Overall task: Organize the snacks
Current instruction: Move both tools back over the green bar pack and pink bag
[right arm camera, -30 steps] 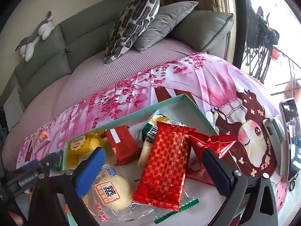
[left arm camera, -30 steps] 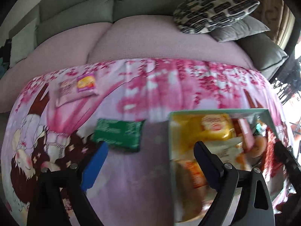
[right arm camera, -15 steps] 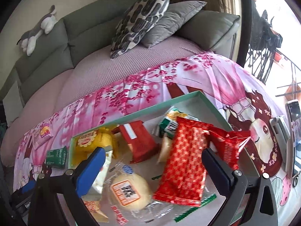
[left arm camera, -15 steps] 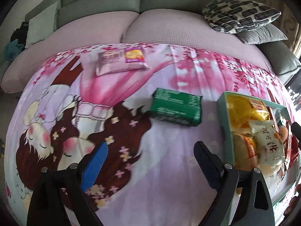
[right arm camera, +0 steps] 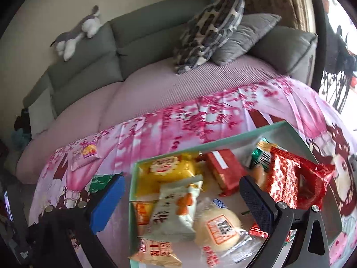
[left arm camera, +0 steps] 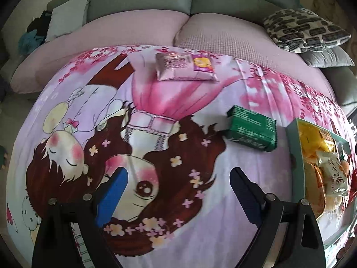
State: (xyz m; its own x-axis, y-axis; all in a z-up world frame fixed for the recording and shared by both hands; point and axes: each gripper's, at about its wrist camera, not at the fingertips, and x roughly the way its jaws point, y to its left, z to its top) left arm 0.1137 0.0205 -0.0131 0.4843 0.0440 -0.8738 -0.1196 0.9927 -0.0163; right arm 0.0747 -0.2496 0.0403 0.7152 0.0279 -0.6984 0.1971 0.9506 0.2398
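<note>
On a pink cartoon-print cloth (left arm camera: 156, 151) lie a green snack pack (left arm camera: 252, 131) and, farther back, a pink snack packet (left arm camera: 185, 67). My left gripper (left arm camera: 178, 183) hovers open over the cloth, nothing between its fingers, the green pack ahead to its right. A pale green tray (right arm camera: 223, 143) holds several snacks: a yellow packet (right arm camera: 165, 169), a red box (right arm camera: 225, 172), red foil wrappers (right arm camera: 290, 178) and a round bun (right arm camera: 218, 223). My right gripper (right arm camera: 180, 192) stands open above the tray's left part. The tray (left arm camera: 294, 147) also shows at the left wrist view's right edge.
A grey-green sofa (right arm camera: 142, 35) with a mauve seat cover runs behind. A patterned cushion (right arm camera: 212, 29) and a grey cushion (right arm camera: 245, 35) lean at its right end, a plush toy (right arm camera: 75, 33) on its back. A metal railing (right arm camera: 334, 84) stands at the right.
My left gripper has swung left, away from the tray, so the green pack and tray slid right in its view. My right gripper has shifted left over the tray toward the yellow packet side.
</note>
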